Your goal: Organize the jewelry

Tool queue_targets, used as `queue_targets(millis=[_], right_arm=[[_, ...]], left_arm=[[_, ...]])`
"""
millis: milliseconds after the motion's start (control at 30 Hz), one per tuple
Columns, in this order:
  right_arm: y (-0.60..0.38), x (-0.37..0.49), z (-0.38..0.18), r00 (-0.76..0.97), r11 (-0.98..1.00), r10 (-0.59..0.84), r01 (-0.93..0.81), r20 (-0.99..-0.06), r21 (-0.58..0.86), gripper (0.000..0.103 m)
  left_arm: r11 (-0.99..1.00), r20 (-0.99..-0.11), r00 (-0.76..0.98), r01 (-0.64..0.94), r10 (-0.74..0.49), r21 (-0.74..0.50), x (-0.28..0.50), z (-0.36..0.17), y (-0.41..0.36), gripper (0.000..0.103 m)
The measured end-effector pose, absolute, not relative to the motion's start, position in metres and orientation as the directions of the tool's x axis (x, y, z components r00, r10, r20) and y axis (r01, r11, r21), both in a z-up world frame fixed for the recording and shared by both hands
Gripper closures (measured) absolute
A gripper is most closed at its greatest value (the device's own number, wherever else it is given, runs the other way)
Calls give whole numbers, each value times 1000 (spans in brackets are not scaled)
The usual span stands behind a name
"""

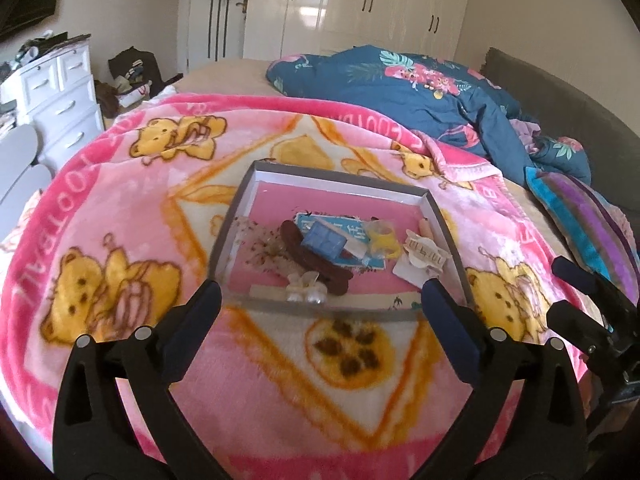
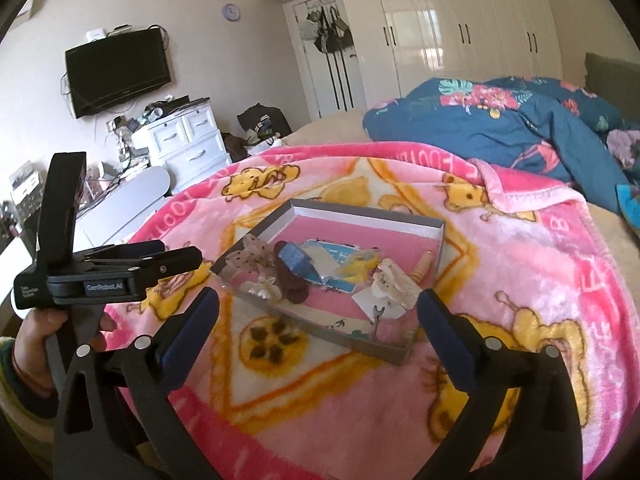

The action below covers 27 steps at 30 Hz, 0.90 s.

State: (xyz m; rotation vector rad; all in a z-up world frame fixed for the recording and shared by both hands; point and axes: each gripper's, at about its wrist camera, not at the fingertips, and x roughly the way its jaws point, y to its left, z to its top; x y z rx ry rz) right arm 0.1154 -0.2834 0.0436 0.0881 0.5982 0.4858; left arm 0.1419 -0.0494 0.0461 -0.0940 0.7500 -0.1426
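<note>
Several small pieces of jewelry and hair things lie heaped in a shallow grey tray [image 1: 436, 200] with a pink floor, which sits on a pink teddy-bear blanket [image 1: 120, 208] spread over the bed. In the heap: a blue faceted box [image 1: 325, 241], a dark brown hair clip [image 1: 316, 266] lying partly under it, a yellow ring-shaped piece [image 1: 385, 240], a cream claw-type hair clip [image 1: 425, 255] on a white card near the tray's right wall, a pale pearl bow [image 1: 307, 289] close to the near rim, and a sheer dotted fabric piece [image 2: 249, 257] at the left side. All rest on a light-blue printed card [image 1: 372, 265].

Both claws are spread wide with nothing between their tips. From the left wrist view, the left claw [image 1: 322, 300] frames the tray's near rim — its blue-padded fingers [image 1: 200, 312] stand apart from the rim on either side. The right claw [image 2: 318, 307] hangs above the tray's near corner, likewise touching nothing. It also shows at the right edge of the left view [image 1: 588, 284]. A hand [image 2: 52, 322] grips the handle of the left tool at the left of the right wrist view.

Beyond the blanket lie a dark blue floral quilt [image 1: 400, 84] — bunched toward the headboard — a white drawer chest [image 2: 188, 140], a wall-mounted television [image 2: 118, 74] and glossy white wardrobes [image 2: 460, 28].
</note>
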Motion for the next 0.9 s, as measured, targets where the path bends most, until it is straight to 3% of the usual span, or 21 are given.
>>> queue_targets(millis=[900], right_arm=[[-277,68,16,741,914,406,-324,-535,244,4]], left_arm=[[988,-647,752,40,-126,-146,59,11,-24,9]])
